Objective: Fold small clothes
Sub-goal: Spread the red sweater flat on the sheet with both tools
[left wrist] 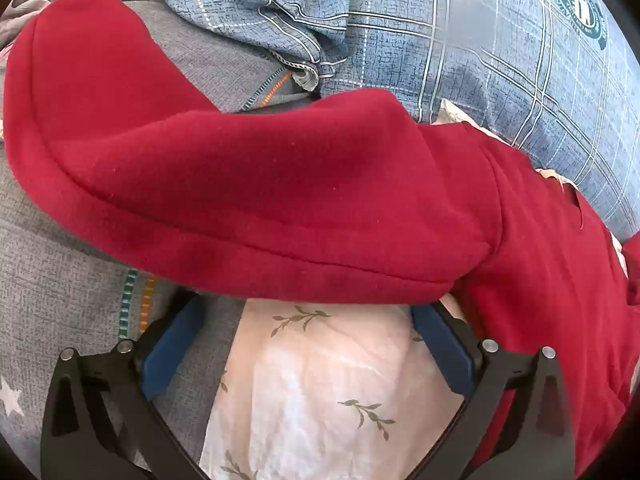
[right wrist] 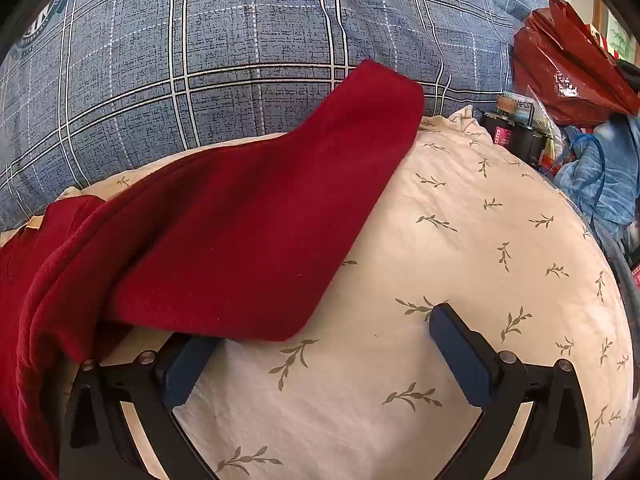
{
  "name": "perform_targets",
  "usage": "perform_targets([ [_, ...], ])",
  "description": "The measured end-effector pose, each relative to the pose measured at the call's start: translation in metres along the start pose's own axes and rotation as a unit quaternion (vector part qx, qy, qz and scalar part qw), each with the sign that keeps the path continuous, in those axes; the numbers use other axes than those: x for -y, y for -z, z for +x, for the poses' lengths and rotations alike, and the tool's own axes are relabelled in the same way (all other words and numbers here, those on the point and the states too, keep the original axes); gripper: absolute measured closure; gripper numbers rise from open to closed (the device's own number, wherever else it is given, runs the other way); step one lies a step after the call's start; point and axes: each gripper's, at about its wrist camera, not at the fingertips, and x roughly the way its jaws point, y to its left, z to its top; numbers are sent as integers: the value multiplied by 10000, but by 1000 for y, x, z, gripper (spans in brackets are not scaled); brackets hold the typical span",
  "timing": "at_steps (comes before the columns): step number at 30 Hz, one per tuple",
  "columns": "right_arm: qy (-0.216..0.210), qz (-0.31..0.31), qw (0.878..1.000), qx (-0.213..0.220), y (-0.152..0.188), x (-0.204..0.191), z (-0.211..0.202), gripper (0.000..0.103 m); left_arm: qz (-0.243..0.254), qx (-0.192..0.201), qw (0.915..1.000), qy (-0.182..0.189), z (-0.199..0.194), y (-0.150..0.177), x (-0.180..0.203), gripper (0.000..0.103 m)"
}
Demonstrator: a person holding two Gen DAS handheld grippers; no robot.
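Observation:
A red fleece garment (left wrist: 248, 184) lies spread over a cream sheet with a leaf print (left wrist: 320, 392). In the left wrist view one long red part crosses the picture, and its near hem lies over the tips of my left gripper (left wrist: 308, 316). That gripper is open, with only the sheet showing between its blue pads. In the right wrist view another red part (right wrist: 248, 232) runs up toward the far right. My right gripper (right wrist: 320, 328) is open too; the red corner covers its left fingertip, while its right finger (right wrist: 460, 360) stands bare over the sheet.
A blue plaid quilt (right wrist: 240, 52) is bunched behind the garment. Grey cloth with stitched coloured stripes (left wrist: 52, 280) lies at the left. At the far right, past the sheet's edge, stand a red bag (right wrist: 568, 76), dark boxes (right wrist: 512, 128) and blue cloth (right wrist: 604, 184).

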Motion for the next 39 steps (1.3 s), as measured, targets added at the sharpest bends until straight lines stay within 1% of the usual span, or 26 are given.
perform_targets([
  [12, 5, -1, 10000, 7, 0, 0, 0, 0, 53, -20, 10000, -66, 1, -1, 2, 0],
  [16, 26, -12, 10000, 10, 0, -1, 0, 0, 28, -31, 10000, -5, 5, -3, 4, 0],
  [22, 35, 12, 10000, -73, 1, 1, 1, 1, 126, -68, 9999, -19, -5, 4, 3, 0],
  [23, -56, -8, 9999, -155, -2, 1, -3, 0, 135, -82, 9999, -5, -8, 5, 3, 0],
  [26, -319, -89, 9986, -421, 11, 3, -25, 0, 178, 47, 9998, 73, -22, 11, 2, 0],
  [28, -406, -70, 9985, -372, 26, 4, -55, 0, 266, 187, 9994, 83, -36, 14, 3, 0],
  [30, -618, -174, 9976, -241, 38, -1, -85, 0, 322, 291, 9990, 105, -50, 16, 4, 0],
  [32, -803, -402, 9958, -194, 48, -13, -115, 0, 389, 436, 9982, 122, -64, 17, 8, 0],
  [34, -1106, -585, 9920, -161, 58, -31, -142, 0, 467, 573, 9972, 130, -78, 20, 15, 0],
  [36, -1478, -670, 9866, -180, 65, -50, -160, 0, 541, 643, 9963, 165, -89, 20, 21, 0],
  [37, -1729, -695, 9822, -252, 67, -63, -166, 0, 564, 654, 9961, 171, -92, 19, 23, 0],
  [39, -2059, -768, 9751, -293, 70, -90, -174, 0, 608, 679, 9957, 160, -96, 16, 30, 0],
])
